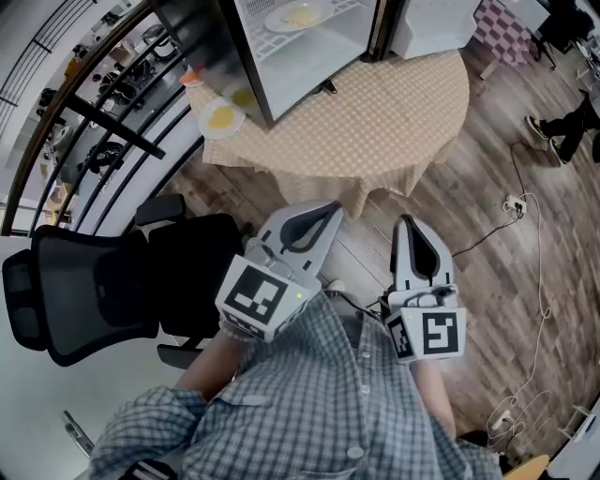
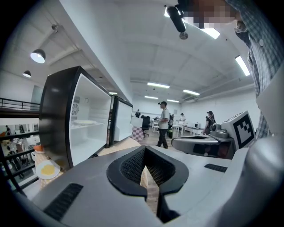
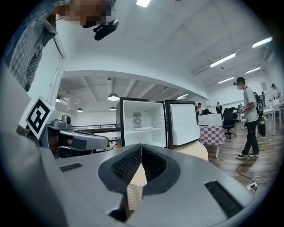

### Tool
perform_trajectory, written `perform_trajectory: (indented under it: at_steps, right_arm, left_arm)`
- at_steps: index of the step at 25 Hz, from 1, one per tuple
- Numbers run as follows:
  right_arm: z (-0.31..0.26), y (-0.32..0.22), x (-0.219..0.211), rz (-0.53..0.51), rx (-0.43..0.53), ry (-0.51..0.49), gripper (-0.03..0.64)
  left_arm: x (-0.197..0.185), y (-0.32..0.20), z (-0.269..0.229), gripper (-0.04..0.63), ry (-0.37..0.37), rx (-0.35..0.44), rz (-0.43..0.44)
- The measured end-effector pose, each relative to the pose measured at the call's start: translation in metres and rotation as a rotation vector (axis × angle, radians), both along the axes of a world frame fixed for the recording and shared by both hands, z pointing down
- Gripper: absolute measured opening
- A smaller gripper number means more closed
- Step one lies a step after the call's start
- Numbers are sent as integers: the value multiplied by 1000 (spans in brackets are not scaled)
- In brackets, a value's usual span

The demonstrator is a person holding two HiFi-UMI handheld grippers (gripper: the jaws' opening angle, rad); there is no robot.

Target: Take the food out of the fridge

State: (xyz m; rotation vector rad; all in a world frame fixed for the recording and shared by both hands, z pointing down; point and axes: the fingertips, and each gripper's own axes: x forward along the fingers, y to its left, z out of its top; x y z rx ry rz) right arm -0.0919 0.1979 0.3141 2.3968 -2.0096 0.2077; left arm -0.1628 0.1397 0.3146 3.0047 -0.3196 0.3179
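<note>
**Both grippers idle; food remains on the fridge shelf**

The left gripper [image 1: 325,210] and right gripper [image 1: 405,223] are held side by side close to the person's chest. They point roughly level toward the table [image 1: 403,112] and are well apart from it. The fingers of both are clenched tip to tip and hold nothing; each gripper view shows only checked tablecloth through the gap behind the tips. This reads as a ready stance ahead of an approach, not a grasp in progress.

The fridge [image 1: 216,56], a small black unit, stands on the table with its door [image 3: 183,123] swung wide open, presumably to give the grippers free access. Inside, a white gridded shelf [image 1: 272,37] carries a plate of pale yellow food [image 1: 298,14]. The rest of the visible compartment and the door's inner racks appear bare.

A second plate [image 1: 221,118], also holding yellow food, lies on the table just beside the fridge's left wall, near the table edge. Whether it came from the fridge cannot be determined. A small orange item beyond it is too small to identify. A black office chair [image 1: 84,291] stands at the person's left.

Assessment: removal of the shelf plate is not yet begun.
</note>
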Motion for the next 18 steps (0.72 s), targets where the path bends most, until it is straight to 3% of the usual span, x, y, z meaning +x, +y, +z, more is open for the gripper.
perform_trajectory:
  at_steps: [9,18]
  right_arm:
    - [4,31,34,23,6,38,9]
    - [19,22,82,104,-20,24,11]
  left_arm:
    - [25,7,-2,6,13,17,-22]
    - [73,-8,9,6,17,-3,40]
